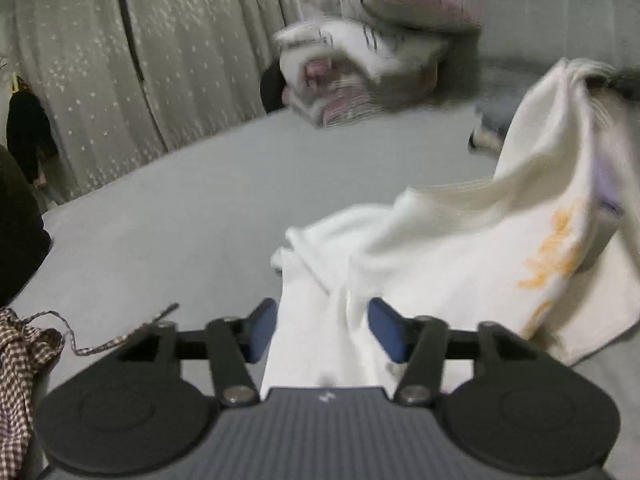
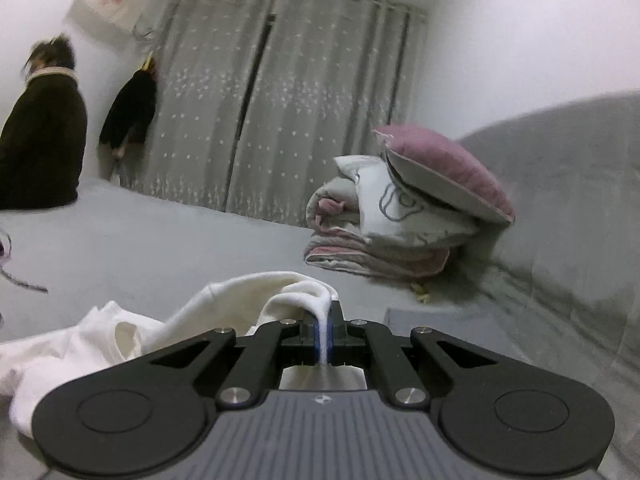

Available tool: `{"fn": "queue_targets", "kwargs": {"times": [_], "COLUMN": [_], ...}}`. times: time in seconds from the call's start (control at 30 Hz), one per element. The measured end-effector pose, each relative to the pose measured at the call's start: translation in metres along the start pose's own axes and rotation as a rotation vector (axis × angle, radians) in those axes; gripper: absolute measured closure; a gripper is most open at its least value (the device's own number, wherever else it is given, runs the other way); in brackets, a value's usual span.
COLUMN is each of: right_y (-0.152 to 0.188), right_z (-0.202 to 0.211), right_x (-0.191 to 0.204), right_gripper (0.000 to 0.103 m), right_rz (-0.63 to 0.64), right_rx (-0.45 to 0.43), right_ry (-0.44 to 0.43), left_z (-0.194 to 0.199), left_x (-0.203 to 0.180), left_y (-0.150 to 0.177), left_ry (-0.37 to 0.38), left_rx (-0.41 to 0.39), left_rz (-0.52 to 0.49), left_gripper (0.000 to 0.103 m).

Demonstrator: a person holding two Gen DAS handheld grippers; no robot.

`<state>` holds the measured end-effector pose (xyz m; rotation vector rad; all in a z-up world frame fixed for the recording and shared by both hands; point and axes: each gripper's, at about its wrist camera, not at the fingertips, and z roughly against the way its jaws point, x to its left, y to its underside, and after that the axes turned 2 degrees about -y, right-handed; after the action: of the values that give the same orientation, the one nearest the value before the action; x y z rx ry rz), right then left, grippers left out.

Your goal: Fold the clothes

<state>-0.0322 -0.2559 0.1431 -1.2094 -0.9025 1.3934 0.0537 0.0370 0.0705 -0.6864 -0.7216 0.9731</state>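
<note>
From the left wrist, the left gripper (image 1: 322,334) stands with its blue pads apart and a strip of the white shirt (image 1: 460,248) running between them; the cloth lies loose in the gap, and the pads do not seem to press on it. The rest of the shirt rises to the right, bunched and drawn upward toward the top right corner, with an orange print showing on its side. It hangs over the grey bed (image 1: 180,220), only its lower folds resting on the sheet. At the bottom left lies a checked garment (image 1: 16,360) with a thin cord trailing out, not yet touched as far as I can tell. Further back sits a blurred pile of bedding (image 1: 360,72).

From the right wrist, the right gripper (image 2: 325,334) is pinched tight on a fold of the white shirt (image 2: 248,300), the cloth squeezed thin between the jaws and spilling out to the left in rumpled heaps across the bed (image 2: 160,248). Beyond it a pink pillow (image 2: 448,172) rests on folded quilts, and grey curtains (image 2: 280,112) close the far wall. A person in dark clothing (image 2: 40,140) stands at the left edge.

I'd judge the job barely begun: the shirt is crumpled, no neat fold shows anywhere, and it has yet to be spread flat. The checked piece waits its turn.
</note>
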Motion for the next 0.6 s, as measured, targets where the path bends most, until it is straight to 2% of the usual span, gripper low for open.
{"fn": "queue_targets", "kwargs": {"times": [0.07, 0.1, 0.17, 0.23, 0.27, 0.3, 0.33, 0.37, 0.4, 0.47, 0.53, 0.6], "right_y": [0.002, 0.004, 0.007, 0.009, 0.010, 0.012, 0.014, 0.014, 0.014, 0.011, 0.006, 0.004], "right_z": [-0.001, -0.003, -0.007, -0.012, -0.014, -0.016, -0.018, -0.020, -0.022, -0.020, -0.015, -0.010], "right_x": [0.001, 0.001, -0.002, -0.006, -0.009, -0.012, -0.016, -0.019, -0.023, -0.029, -0.030, -0.030], "right_gripper": [0.100, 0.100, 0.100, 0.100, 0.100, 0.100, 0.100, 0.100, 0.100, 0.100, 0.100, 0.100], "right_rz": [0.028, 0.038, 0.032, 0.024, 0.018, 0.011, 0.005, -0.006, -0.017, -0.037, -0.039, -0.022], "right_rx": [0.021, 0.036, 0.058, 0.078, 0.085, 0.092, 0.098, 0.102, 0.106, 0.086, 0.049, 0.022], "right_ry": [0.009, 0.014, 0.020, 0.026, 0.038, 0.053, 0.067, 0.084, 0.101, 0.134, 0.166, 0.189], "left_z": [-0.012, -0.017, -0.030, -0.052, -0.060, -0.068, -0.070, -0.069, -0.067, -0.065, -0.061, -0.053], "left_x": [0.006, 0.009, 0.013, 0.014, 0.012, 0.010, 0.007, 0.005, 0.003, 0.002, 0.005, 0.009], "left_y": [-0.001, 0.000, 0.003, 0.006, 0.009, 0.013, 0.015, 0.017, 0.018, 0.016, 0.013, 0.009], "left_ry": [0.028, 0.030, 0.009, 0.004, 0.006, 0.010, 0.015, 0.020, 0.027, 0.035, 0.051, 0.034], "left_rx": [0.001, -0.005, -0.008, 0.048, 0.079, 0.110, 0.118, 0.107, 0.092, 0.086, 0.075, 0.032], "left_rz": [0.046, 0.062, 0.060, 0.056, 0.043, 0.025, 0.003, -0.021, -0.040, -0.035, 0.006, 0.027], "left_gripper": [0.028, 0.025, 0.021, 0.022, 0.028, 0.039, 0.044, 0.053, 0.069, 0.092, 0.097, 0.097]}}
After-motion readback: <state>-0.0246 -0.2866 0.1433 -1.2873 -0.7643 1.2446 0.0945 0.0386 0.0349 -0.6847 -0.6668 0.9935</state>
